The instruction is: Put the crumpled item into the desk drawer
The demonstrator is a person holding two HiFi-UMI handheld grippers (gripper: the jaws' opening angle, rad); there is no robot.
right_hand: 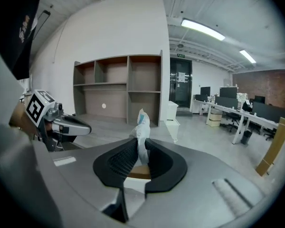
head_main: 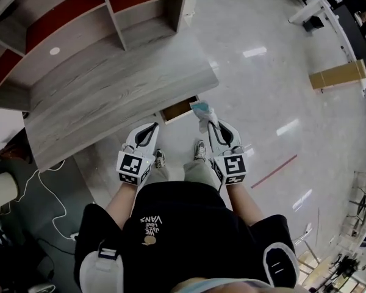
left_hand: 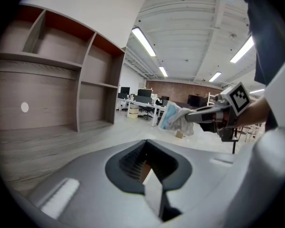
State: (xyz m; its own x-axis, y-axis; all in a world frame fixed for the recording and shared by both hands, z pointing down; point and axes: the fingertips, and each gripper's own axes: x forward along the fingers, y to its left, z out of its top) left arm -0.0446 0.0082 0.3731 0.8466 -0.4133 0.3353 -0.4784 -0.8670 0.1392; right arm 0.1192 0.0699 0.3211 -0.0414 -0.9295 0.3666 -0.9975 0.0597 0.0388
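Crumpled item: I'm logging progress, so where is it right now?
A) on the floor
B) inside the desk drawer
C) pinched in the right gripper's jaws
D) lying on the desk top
C: the right gripper is closed on the crumpled item, held in the air beside the open drawer.

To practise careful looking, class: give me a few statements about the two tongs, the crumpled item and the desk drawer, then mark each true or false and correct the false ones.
1. The right tongs grip the crumpled item. True.
2. The crumpled item already lies inside the drawer. False: it is clamped in the right tongs and has not yet been put in.
3. The left tongs are wide open. False: they are shut, with nothing between them.
4. The drawer stands pulled out from under the desk. True.
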